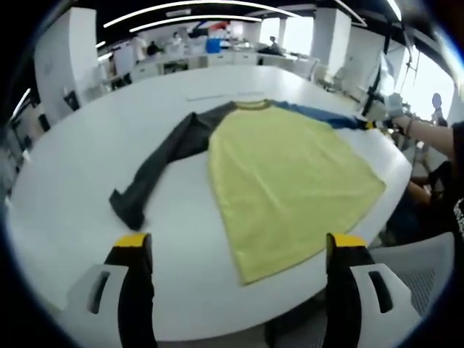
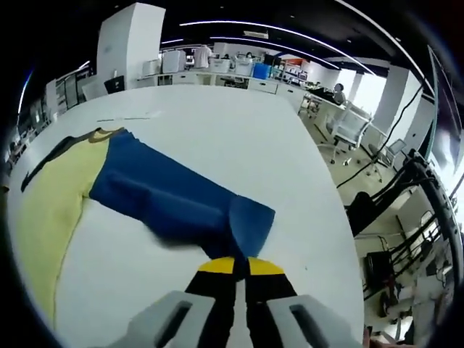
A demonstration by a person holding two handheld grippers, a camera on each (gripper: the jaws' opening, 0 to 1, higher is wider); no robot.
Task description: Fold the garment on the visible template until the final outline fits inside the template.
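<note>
One blue sleeve [image 2: 174,199] is pinched in the closed right hand-held gripper [image 2: 241,267] near the counter [image 2: 217,123] edge; the left hand-held gripper [image 1: 239,250] hovers wide, empty. Shirt [image 1: 290,177] lies flat; next, fold the sleeve inward.

bare table [image 1: 65,217] left of shirt [image 1: 290,181]; chairs [image 1: 413,283] crowd near edge

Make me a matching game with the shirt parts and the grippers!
Things:
1. blue sleeve
2. grey sleeve
3. shirt body
4. left gripper

States:
A. yellow, spread flat
B. open, holding nothing
C. pinched by the right gripper
D. lying loose on the table

Pairs: 1-C, 2-D, 3-A, 4-B
</note>
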